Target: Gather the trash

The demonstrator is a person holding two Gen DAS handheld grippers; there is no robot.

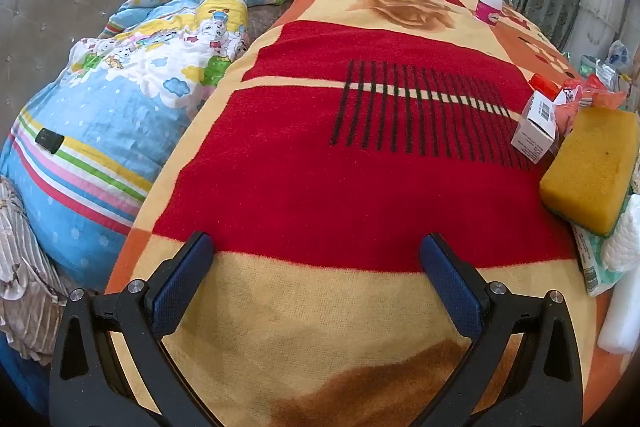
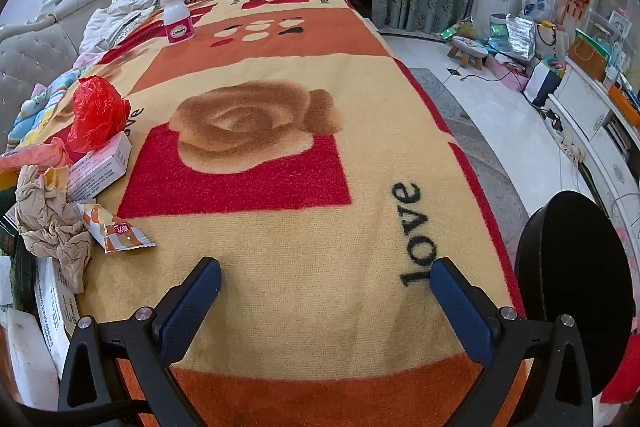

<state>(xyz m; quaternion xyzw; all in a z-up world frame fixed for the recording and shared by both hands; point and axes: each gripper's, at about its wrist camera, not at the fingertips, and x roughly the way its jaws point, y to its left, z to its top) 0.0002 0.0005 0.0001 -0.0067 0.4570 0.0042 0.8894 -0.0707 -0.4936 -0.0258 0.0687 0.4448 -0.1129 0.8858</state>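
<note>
- Over the bed, in the left wrist view, the left gripper (image 1: 316,267) is hovering with its jaws standing wide apart and nothing between them, above the red and yellow blanket (image 1: 320,167).
- Along the right edge of that view, a yellow sponge (image 1: 592,167) is lying beside a small white box (image 1: 536,127), with a white bottle (image 1: 491,1) standing upright farther up the blanket; a cartoon-print quilt (image 1: 128,107) is bunching up at the left.
- Turning to the right wrist view, the right gripper (image 2: 326,287) is also hanging with its jaws spread wide and empty over the blanket's "love" lettering (image 2: 414,233).
- At the left of this view the trash is sitting in a cluster: a red plastic bag (image 2: 98,113), crumpled brown paper (image 2: 52,223) and an orange snack wrapper (image 2: 116,231), well apart from the jaws.
- A black round bin (image 2: 576,287) is showing at the right, beside the bed.
</note>
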